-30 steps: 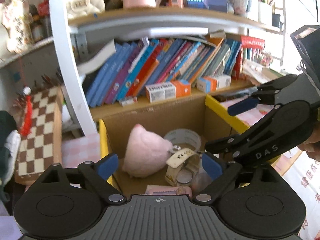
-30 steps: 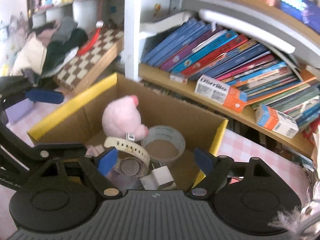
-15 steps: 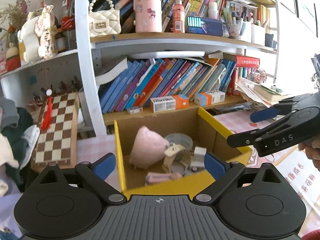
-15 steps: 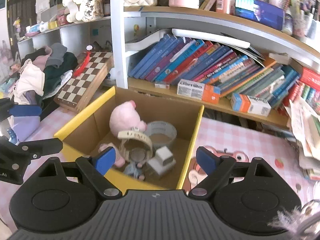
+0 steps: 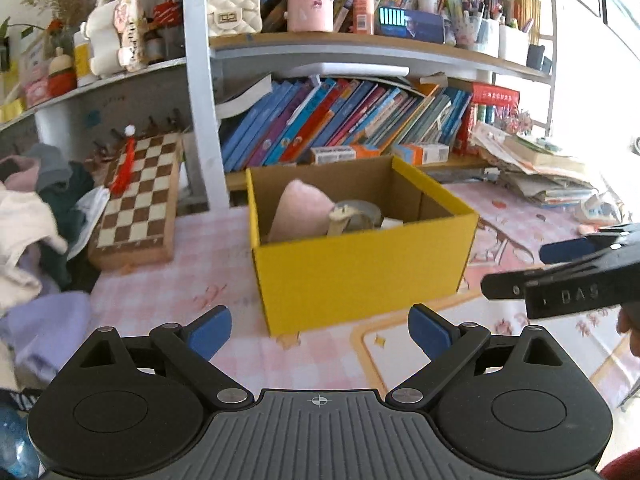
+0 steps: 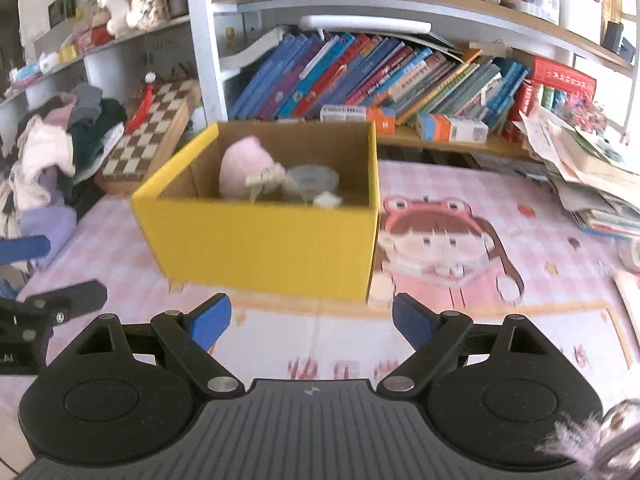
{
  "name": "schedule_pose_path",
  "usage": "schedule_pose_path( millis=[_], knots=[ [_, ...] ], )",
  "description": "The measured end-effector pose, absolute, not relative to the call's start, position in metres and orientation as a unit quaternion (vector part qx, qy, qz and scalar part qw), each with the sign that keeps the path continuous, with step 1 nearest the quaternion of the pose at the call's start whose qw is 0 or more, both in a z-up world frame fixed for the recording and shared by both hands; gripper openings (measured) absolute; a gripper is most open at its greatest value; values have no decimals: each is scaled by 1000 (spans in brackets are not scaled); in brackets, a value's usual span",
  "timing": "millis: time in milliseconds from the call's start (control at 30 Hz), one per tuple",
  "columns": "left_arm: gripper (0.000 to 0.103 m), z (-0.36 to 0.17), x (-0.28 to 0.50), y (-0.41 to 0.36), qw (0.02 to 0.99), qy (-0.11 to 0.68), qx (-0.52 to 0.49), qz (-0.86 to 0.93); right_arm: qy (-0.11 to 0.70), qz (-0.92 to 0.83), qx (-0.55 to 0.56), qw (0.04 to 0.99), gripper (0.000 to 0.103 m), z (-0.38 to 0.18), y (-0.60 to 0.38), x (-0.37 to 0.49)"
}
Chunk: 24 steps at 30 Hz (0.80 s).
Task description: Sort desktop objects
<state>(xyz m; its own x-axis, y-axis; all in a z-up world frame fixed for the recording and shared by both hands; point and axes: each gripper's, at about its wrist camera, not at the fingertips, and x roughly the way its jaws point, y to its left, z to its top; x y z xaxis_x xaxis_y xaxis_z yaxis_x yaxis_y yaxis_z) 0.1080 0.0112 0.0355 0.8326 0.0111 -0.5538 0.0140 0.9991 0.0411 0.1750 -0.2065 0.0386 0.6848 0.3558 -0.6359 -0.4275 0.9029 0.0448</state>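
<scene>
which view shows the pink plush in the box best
The right wrist view: it looks down into the yellow box, so the pink plush shows its rounded body, though slightly blurred. In the left wrist view the box's front wall hides the lower part of the plush.

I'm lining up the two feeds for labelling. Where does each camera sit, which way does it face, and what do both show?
Left wrist: on the left gripper, facing the yellow box and bookshelf; its open fingers show, the right gripper at right.
Right wrist: on the right gripper, facing the same box from its right; open fingers show, the left gripper at left.
Shared: box, pink plush, chessboard.
</scene>
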Motion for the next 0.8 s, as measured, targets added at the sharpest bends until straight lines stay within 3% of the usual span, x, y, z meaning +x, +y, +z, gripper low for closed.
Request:
schedule_pose_path(
  millis=[800],
  knots=[
    [99,12,20,5,945,326,24,4,343,204,-65,915,98,17,-201,60]
  ],
)
